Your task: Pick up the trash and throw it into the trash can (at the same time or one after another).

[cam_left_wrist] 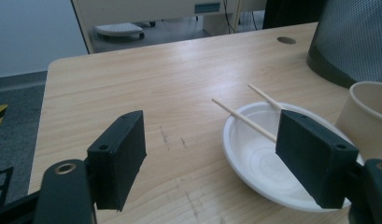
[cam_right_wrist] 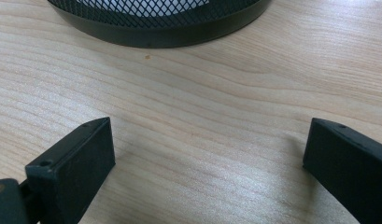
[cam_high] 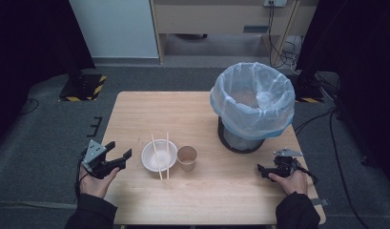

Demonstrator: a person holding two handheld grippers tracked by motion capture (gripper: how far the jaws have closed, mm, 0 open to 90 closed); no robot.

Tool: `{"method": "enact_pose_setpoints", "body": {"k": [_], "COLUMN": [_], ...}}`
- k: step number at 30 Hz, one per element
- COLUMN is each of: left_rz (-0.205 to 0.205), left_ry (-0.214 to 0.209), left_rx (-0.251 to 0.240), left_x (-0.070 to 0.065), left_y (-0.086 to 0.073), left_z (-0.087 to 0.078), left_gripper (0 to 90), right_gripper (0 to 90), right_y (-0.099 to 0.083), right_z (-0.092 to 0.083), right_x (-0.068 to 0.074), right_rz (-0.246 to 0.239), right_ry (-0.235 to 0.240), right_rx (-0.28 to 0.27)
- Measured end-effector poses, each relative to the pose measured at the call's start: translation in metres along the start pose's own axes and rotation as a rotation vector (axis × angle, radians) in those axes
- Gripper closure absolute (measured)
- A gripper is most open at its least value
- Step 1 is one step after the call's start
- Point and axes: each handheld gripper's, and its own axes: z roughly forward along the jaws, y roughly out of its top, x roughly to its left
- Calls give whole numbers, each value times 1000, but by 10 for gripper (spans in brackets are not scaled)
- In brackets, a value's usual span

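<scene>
L gripper (cam_high: 120, 153) jaws wide apart, empty, just left of white bowl (cam_high: 159, 156) w/ chopsticks (cam_high: 163, 153) across it. R gripper (cam_high: 260, 171) jaws apart, empty, near bin (cam_high: 252, 107).

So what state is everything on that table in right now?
Left claw: open, holding nothing.
Right claw: open, holding nothing.
White bowl: upright, looks empty.
Chopsticks: lying across the bowl.
Paper cup: upright beside the bowl.
Mesh bin: upright, lined with a blue bag, open.
</scene>
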Motion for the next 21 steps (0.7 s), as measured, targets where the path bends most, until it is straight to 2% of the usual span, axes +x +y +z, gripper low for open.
{"method": "enact_pose_setpoints", "body": {"k": [4,6,9,11,14,16,20,21], "left_rz": [1,-5,-10,-2,-13,-14,17,20], "left_ry": [-1,3,-26,-28,-44,-48,-33,-41], "left_rx": [-29,-57,-78,-91,-114,-119,-110,-106], "left_x": [-3,-8,-13,-17,-22,-26,-35,-37], "left_y": [8,19,30,38,47,52,59,61], "left_z": [-1,-1,0,2,6,9,17,19], "left_gripper": [232,229,256,262,264,276,274,274], "right_gripper": [23,23,25,26,28,28,28,28], "right_y": [0,1,1,1,1,1,1,1], "right_z": [1,1,1,1,1,1,1,1], "right_x": [1,1,1,2,2,2,2,2], "right_rz": [8,2,3,2,1,0,-3,-2], "right_ry": [-3,-3,-1,-1,-1,-1,0,0], "right_rx": [-3,-2,-3,-3,-3,-3,-4,-4]}}
